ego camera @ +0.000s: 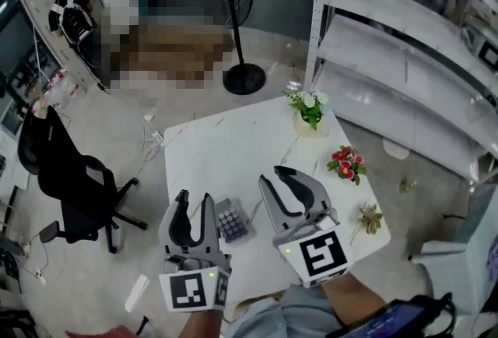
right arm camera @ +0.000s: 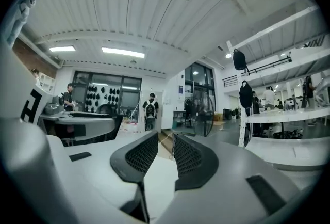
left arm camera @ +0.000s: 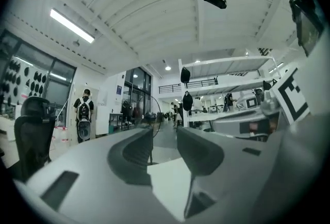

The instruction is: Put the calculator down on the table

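The calculator (ego camera: 233,220) is lying flat on the white table (ego camera: 226,146), near its front edge, in the gap between the two grippers as the head view is showing them. Its keys are facing up, though they are too small to read, and its left edge is disappearing behind the left gripper (ego camera: 194,197). That gripper is hovering above the table with its jaws standing a little apart and nothing between them. In the left gripper view the left gripper (left arm camera: 164,133) is framing only a strip of pale table top and the distant room. The right gripper (ego camera: 273,175) is likewise holding nothing. In the right gripper view the right gripper (right arm camera: 165,138) is keeping a narrow gap between its ribbed pads (right arm camera: 138,155), with open floor showing through. Both gripper views are looking level across the room, so the calculator is falling below their field. The table's near edge is being covered by the grippers' marker cubes and by a sleeve (ego camera: 268,321) cut off at the bottom of the frame. Farther back on the table a potted plant (ego camera: 309,110) is standing, with red flowers (ego camera: 347,163) near the right edge. A black office chair (ego camera: 70,181) is sitting left of the table, and a standing fan (ego camera: 237,9) is rising beyond it.
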{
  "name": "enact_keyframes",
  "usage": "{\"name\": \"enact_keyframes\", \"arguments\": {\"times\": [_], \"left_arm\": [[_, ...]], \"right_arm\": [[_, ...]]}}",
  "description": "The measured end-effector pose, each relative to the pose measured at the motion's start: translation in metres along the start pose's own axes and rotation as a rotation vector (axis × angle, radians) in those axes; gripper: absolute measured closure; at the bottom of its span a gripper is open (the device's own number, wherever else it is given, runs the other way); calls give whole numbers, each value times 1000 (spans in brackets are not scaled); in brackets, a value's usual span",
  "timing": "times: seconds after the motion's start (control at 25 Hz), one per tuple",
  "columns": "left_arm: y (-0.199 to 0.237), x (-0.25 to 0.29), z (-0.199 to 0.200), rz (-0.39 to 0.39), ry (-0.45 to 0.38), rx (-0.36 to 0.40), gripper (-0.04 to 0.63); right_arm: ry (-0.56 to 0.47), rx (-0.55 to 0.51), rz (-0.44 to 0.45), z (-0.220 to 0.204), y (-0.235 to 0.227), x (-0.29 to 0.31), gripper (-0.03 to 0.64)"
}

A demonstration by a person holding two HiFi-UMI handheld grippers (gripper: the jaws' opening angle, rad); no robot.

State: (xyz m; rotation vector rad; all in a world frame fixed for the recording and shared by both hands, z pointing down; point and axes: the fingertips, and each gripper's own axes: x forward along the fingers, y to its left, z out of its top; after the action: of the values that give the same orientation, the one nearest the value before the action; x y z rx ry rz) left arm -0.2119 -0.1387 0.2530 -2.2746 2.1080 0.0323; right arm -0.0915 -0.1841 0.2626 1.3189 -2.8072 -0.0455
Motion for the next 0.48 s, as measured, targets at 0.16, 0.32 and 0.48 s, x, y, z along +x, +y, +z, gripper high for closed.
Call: {"name": "enact_keyframes", "arguments": {"times": [0.16, 0.32, 0.48], "left_arm": [[-4, -5, 35, 13, -72, 33, 510], [-7, -10, 52, 27, -119, 42, 570], [-10, -11, 59, 21, -128, 39, 580]], "right_arm": [[-78, -17, -19, 28, -3, -9, 552], [-119, -40, -35, 42, -5, -18, 598], [-136, -45, -48, 49, -7, -23, 598]]}}
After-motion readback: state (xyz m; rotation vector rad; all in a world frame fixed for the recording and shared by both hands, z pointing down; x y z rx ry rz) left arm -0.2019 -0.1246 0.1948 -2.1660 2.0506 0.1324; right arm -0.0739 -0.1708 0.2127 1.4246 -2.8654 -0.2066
